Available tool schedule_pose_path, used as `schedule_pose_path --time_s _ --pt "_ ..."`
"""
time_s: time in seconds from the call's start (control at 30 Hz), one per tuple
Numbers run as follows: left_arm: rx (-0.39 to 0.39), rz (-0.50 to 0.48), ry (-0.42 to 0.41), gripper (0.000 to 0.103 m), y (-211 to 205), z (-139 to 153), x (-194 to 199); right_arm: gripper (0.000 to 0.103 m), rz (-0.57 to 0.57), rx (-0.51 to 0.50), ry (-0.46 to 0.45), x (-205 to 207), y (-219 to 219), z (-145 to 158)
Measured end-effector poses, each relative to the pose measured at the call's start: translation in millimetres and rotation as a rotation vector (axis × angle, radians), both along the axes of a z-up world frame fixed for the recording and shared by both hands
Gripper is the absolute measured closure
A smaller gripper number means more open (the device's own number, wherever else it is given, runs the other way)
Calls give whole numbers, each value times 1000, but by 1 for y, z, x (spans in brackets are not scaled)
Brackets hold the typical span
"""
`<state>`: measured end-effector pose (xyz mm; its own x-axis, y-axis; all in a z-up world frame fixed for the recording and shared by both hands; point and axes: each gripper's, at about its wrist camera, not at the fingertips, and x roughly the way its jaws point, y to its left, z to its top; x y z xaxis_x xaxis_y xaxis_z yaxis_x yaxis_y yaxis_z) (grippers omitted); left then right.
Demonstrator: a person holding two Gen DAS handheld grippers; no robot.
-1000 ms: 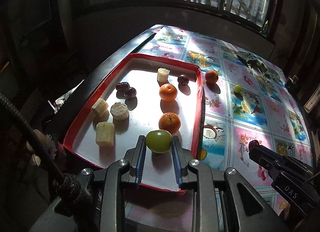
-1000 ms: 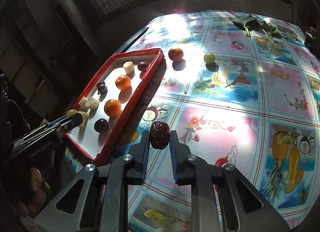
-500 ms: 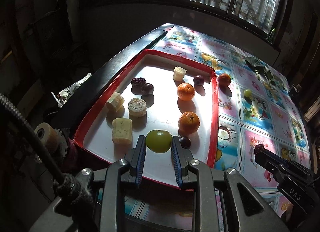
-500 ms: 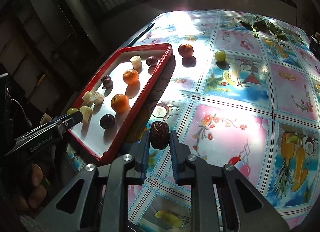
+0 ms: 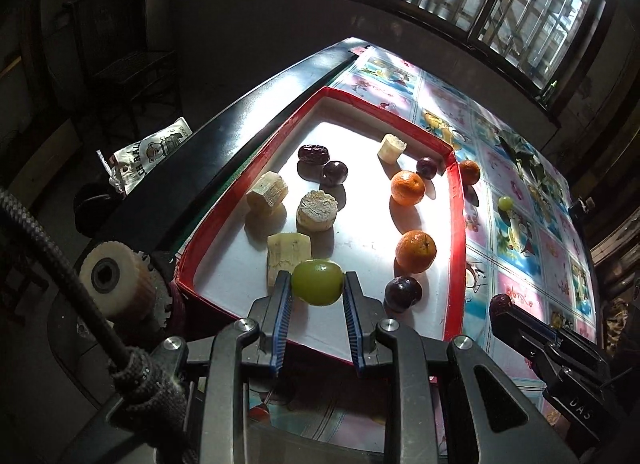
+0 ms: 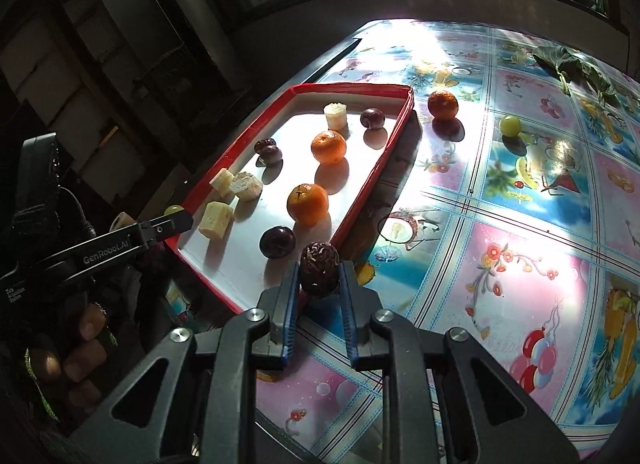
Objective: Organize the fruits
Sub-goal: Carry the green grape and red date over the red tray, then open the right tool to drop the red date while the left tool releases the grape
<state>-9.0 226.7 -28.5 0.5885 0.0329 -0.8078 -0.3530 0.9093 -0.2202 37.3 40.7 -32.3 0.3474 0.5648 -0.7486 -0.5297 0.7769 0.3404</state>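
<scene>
Our left tongs (image 5: 317, 292) pinching a green grape (image 5: 317, 282) above the red tray (image 5: 455, 223), our right tongs (image 6: 319, 288) clamping a wrinkled red date (image 6: 319, 269) beside the tray on the worktop (image 6: 520, 248)

Left gripper (image 5: 317, 291) clamped on green grape (image 5: 317, 282), held above near end of red-rimmed tray (image 5: 453, 248). In tray: three pale sugarcane chunks (image 5: 288, 254) at left, fourth chunk (image 5: 392, 147) at far end, wrinkled red date (image 5: 313, 153) touching dark plum (image 5: 334, 172), two tangerines (image 5: 415, 251) on right side, dark plums near and far. Outside tray on fruit-print tablecloth (image 5: 520, 248): third tangerine (image 5: 469, 171) just beside rim, small green grape (image 5: 505, 203) further out. Right gripper (image 5: 505, 306) at lower right, dark fruit at its tip.
</scene>
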Motion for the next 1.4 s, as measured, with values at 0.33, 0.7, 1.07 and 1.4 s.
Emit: schedule_pose_path --time_s 0.33,0.7,1.07,1.4 --pt "-5 -85 53 78 -20 -15 16 81 -9 -14 6 61 40 -1" --pt "-20 -114 109 78 -15 -31 27 81 136 -115 36 83 122 -29" --pt "-7 -109 129 78 -16 -38 31 81 169 -208 3 85 137 -43" --pt "-11 -88 102 62 -18 -26 24 61 159 -160 0 82 126 -31"
